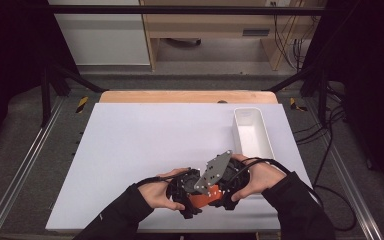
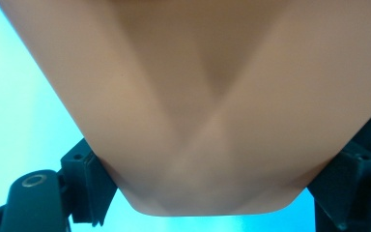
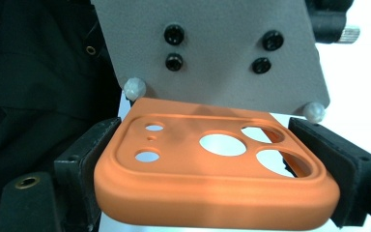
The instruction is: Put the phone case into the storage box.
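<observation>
An orange phone case (image 1: 203,200) with round camera holes is held just above the front edge of the table, between both hands. My right gripper (image 3: 212,169) is shut on its camera end (image 3: 207,183), one jaw against each long side. The left gripper (image 2: 217,193) is shut on the same case, whose smooth orange surface (image 2: 207,106) spreads blurred and very close between the jaws. In the high view the left gripper (image 1: 182,189) and right gripper (image 1: 230,187) face each other. The grey plate (image 3: 207,48) of the left gripper stands right behind the case.
A white rectangular bin (image 1: 253,133) stands at the right side of the white table sheet (image 1: 145,140), just beyond the right hand. Black frame rails run along both sides of the table. Dark sleeves come in from the bottom.
</observation>
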A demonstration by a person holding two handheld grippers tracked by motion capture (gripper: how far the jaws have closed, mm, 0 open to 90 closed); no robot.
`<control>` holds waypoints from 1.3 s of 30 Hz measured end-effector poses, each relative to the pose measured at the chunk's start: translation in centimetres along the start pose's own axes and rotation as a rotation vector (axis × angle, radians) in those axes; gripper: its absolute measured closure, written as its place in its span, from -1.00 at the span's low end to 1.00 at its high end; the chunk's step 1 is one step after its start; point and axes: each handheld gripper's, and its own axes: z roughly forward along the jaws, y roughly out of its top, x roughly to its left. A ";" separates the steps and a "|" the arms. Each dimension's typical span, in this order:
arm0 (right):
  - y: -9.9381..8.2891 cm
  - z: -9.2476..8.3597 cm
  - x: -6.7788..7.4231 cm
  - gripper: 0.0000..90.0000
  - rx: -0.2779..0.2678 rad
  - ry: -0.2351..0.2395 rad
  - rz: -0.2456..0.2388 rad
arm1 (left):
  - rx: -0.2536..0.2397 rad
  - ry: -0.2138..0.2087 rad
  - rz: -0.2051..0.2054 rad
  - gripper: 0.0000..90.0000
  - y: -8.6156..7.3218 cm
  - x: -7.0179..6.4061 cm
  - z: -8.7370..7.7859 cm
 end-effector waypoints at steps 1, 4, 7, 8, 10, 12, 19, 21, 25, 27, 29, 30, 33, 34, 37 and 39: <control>0.0 0.0 0.0 -0.66 -0.002 -0.002 0.001 | -0.006 -0.002 -0.002 -0.66 0.0 0.0 0.0; 0.0 0.0 0.0 -0.66 -0.003 -0.002 0.002 | -0.011 0.001 0.000 -0.66 -0.1 0.0 0.0; 0.0 0.0 0.0 -0.67 -0.008 -0.006 -0.002 | -0.012 0.008 -0.002 -0.66 -0.2 0.0 0.0; 0.0 -0.1 0.0 -0.68 -0.016 -0.009 -0.003 | -0.008 0.007 -0.001 -0.66 -0.2 0.1 0.0; -0.1 -0.2 0.1 -0.73 -0.023 -0.011 0.003 | -0.016 0.005 -0.007 -0.66 -0.4 0.1 0.1; -0.1 -0.3 0.1 -0.75 -0.033 -0.013 0.008 | -0.016 0.007 -0.010 -0.66 -0.5 0.2 0.1; -0.5 -1.0 -0.1 -0.87 -0.076 -0.059 0.002 | -0.020 0.007 -0.024 -0.66 -1.0 0.3 0.1; -0.6 -1.2 -0.1 -0.89 -0.096 -0.069 0.015 | -0.027 0.010 -0.026 -0.66 -1.1 0.4 0.0; -1.1 -1.5 -0.3 -0.91 -0.114 -0.075 0.030 | -0.049 0.021 -0.032 -0.66 -1.2 0.3 -0.1; -1.4 -1.7 -0.3 -0.91 -0.129 -0.078 0.035 | -0.060 0.019 -0.044 -0.66 -1.3 0.3 -0.1; -1.7 -1.9 -0.2 -0.91 -0.154 -0.081 0.045 | -0.070 0.016 -0.049 -0.66 -1.5 0.3 -0.2; -1.8 -2.1 -0.2 -0.91 -0.164 -0.086 0.052 | -0.073 0.019 -0.050 -0.66 -1.6 0.3 -0.2; -2.3 -2.4 -0.2 -0.92 -0.199 -0.095 0.067 | -0.090 0.017 -0.060 -0.66 -2.0 0.4 -0.3; -2.6 -2.5 -0.2 -0.93 -0.215 -0.104 0.068 | -0.094 0.020 -0.058 -0.66 -2.1 0.4 -0.3; -3.0 -2.6 -0.2 -0.94 -0.239 -0.112 0.085 | -0.111 0.022 -0.067 -0.66 -2.4 0.5 -0.4; -3.5 -2.6 -0.1 -0.94 -0.260 -0.119 0.100 | -0.125 0.025 -0.071 -0.66 -2.6 0.5 -0.3</control>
